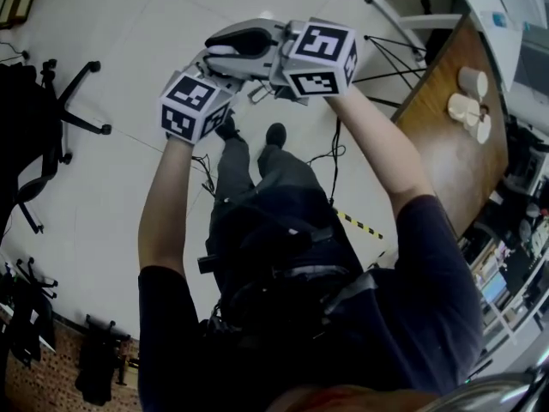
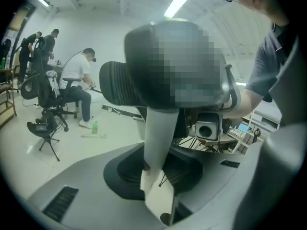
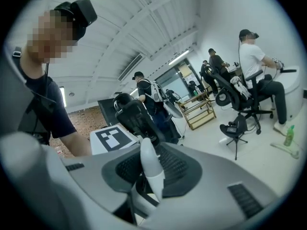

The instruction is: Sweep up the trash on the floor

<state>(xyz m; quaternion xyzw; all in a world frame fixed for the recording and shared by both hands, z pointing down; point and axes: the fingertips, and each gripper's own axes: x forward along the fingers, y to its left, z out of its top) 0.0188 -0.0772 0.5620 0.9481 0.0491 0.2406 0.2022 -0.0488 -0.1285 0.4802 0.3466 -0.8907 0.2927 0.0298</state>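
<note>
In the head view both grippers are held up in front of me, close together over the white floor. Between them sits a grey and white tool with a black top (image 1: 244, 43). My left gripper (image 1: 225, 74) is shut on a flat white handle (image 2: 158, 143) with a hole at its lower end; the handle rises to a black ribbed part (image 2: 120, 85). A rounded white handle (image 3: 149, 169) stands between the jaws of my right gripper (image 1: 273, 82), which is shut on it. A green bottle (image 2: 94, 126) and a pale stick lie on the floor far off, by a seated person's feet.
A wooden table (image 1: 446, 153) with white cups (image 1: 470, 106) stands at the right. A black office chair (image 1: 39, 127) is at the left, and tripod legs (image 1: 386, 58) and cables lie ahead. Several people and chairs are across the room in the gripper views.
</note>
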